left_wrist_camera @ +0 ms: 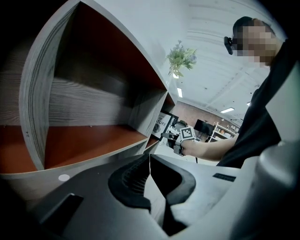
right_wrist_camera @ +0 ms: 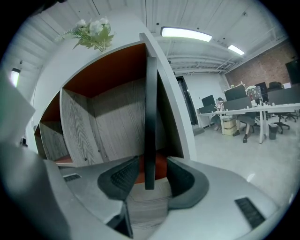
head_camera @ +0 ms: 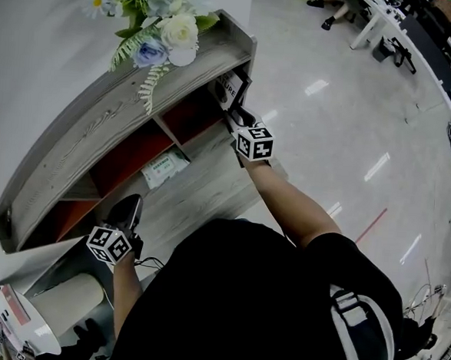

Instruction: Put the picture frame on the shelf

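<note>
A black picture frame point(head_camera: 233, 90) stands upright in the grey shelf's point(head_camera: 82, 138) end compartment.

The flowers point(head_camera: 163, 32) were set on top of the shelf point(head_camera: 98, 128). The frame point(head_camera: 233, 87) was stood upright in the right end compartment, between the right gripper's point(head_camera: 234, 118) spread jaws. A packet point(head_camera: 164, 170) was laid left of it. The left gripper point(head_camera: 127, 207) was held before the left compartment.

Matt grey wood-grain shelf point(head_camera: 98, 128), glossy floor point(head_camera: 354, 107)

Frame point(right_wrist_camera: 150, 117) shows edge-on only — can't see its face. Flowers point(head_camera: 155, 24) get cut off up top — packet point(head_camera: 164, 170) print's too tiny to read.
</note>
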Tool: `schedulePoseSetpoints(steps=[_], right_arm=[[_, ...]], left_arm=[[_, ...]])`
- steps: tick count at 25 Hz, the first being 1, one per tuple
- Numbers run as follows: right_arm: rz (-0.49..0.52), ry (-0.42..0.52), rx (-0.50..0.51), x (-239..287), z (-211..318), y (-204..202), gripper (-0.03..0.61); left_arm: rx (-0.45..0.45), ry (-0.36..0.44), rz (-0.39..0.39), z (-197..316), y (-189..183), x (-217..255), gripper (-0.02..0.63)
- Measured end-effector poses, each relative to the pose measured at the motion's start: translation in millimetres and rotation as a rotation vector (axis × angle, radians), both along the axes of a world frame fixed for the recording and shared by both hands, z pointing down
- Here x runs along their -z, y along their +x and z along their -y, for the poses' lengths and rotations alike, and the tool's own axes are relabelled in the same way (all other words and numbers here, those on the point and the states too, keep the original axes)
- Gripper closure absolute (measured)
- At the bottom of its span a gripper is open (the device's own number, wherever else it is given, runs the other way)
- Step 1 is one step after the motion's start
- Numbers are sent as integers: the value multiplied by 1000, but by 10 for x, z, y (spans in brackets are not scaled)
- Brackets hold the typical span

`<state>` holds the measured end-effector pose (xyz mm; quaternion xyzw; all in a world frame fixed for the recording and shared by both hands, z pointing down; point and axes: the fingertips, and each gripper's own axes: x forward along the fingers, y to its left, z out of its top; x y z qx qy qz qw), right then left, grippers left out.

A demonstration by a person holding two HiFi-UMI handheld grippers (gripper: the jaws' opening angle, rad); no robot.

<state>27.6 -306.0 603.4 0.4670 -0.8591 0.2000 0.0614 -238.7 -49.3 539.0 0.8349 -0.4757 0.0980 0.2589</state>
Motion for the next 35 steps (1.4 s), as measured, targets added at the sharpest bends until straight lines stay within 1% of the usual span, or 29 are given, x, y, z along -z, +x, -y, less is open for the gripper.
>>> schedulePoseSetpoints(steps=[10,16,23,28,32,35], right_arm=[[9,-4,38,-12,-204,113,376],[23,4,62,-11,-414,239,375],[29,8,84,26,-637,433,376],[26,22,95,80,-773,522,395],[34,33,100,124,-865,589,431],[58,43,101,176,-949,662,454]], left_arm=[[-32,3,-2,28,123,-8,592],[-56,-3,-3,49,225,-49,592],[-102,13,-4,140,432,-7,592],[-125,17,-9,159,553,-18,592],[-134,19,-15,159,626,-40,592],[-146,18,-17,146,710,-49,592]])
